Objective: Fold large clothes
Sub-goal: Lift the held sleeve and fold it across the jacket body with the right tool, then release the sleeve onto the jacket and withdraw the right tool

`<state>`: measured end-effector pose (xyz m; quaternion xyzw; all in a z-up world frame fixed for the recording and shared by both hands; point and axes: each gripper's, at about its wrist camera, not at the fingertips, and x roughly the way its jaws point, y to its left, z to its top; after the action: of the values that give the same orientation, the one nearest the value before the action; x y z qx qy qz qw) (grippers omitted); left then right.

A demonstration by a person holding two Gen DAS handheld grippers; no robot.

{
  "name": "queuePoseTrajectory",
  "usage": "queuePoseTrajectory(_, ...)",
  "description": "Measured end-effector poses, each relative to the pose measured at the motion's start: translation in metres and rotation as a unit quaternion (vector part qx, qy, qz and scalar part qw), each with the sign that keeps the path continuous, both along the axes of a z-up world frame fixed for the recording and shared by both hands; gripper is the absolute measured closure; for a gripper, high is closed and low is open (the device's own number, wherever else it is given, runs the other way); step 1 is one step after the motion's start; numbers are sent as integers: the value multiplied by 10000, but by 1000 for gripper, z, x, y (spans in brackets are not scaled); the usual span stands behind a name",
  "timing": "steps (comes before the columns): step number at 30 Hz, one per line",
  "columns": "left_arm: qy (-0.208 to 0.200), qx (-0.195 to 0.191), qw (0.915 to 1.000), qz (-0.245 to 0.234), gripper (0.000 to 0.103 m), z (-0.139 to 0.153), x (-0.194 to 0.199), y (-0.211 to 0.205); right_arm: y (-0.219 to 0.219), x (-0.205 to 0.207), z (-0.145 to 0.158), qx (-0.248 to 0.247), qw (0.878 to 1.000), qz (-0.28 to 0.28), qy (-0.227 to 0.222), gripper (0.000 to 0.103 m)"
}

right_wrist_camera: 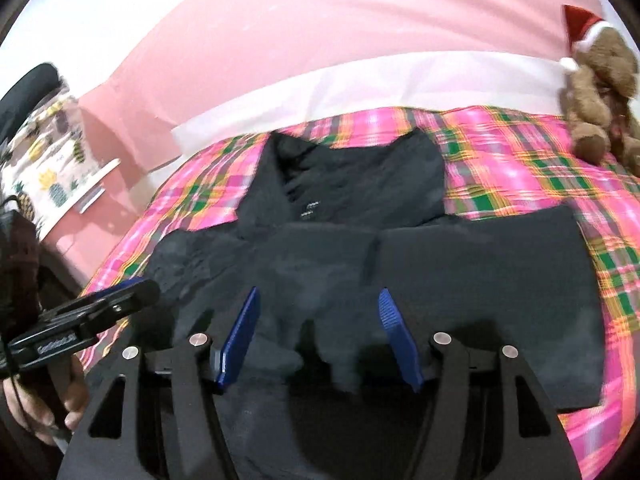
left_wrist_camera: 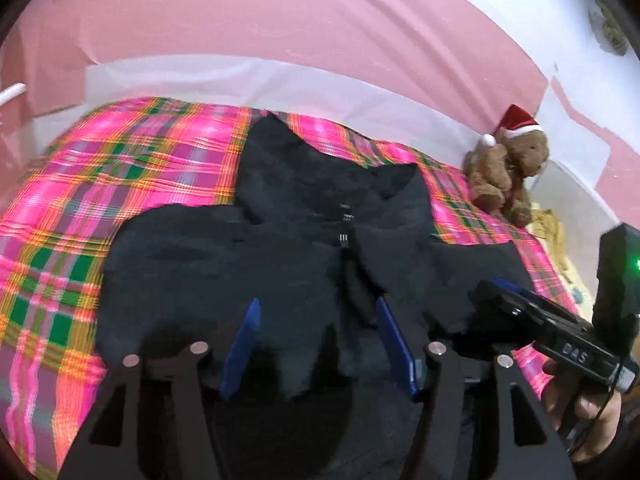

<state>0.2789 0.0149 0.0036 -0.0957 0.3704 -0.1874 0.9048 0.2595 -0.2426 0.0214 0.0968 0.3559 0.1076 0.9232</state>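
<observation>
A: How do the grippers stand?
B: The left gripper (left_wrist_camera: 318,340) and the right gripper (right_wrist_camera: 318,336) both have wide jaws and grip nothing, just above the black garment (left_wrist_camera: 280,248).
A: And the garment?
B: It lies on the plaid blanket (left_wrist_camera: 120,168). Its near edge is hidden behind the fingers, and the folds are blurred.

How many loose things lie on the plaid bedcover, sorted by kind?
Black garment: 1
Teddy bear in a Santa hat: 1
Total: 2
</observation>
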Motion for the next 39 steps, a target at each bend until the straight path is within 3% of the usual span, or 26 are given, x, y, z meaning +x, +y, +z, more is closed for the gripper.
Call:
queuePoseTrajectory(8,819,-185,9960,-297,39,-45,52,-63,-84,-15,1,29,9950,-1002,-18,41)
queuePoseTrajectory(10,842,-179,9958,-317,42,-53,53,-72,-98,-22,3,37,9921,-1254,-76,41)
queuePoseTrajectory(12,668,54,9971,-349,73,-54,48,-83,-106,-33,11,26,9893,-1449,-197,41)
queuePoseTrajectory(15,406,285,9981,-362,90,-46,37,-92,-112,-53,30,-127,9857,-1623,-444,41)
queuePoseTrajectory(17,287,350,9984,-346,93,-39,31,-92,-115,-74,49,-241,9822,-1750,-643,41)
queuePoseTrajectory(25,13,497,9988,-31,96,-11,15,-62,-96,-133,114,-630,9746,-1829,-1131,41)
queuePoseTrajectory(32,-70,564,9979,316,96,-4,4,-15,-71,-136,128,-704,9740,-1817,-1156,41)
queuePoseTrajectory(39,3,576,9966,589,96,-17,3,24,-31,-111,129,-845,9819,-1327,-1056,41)
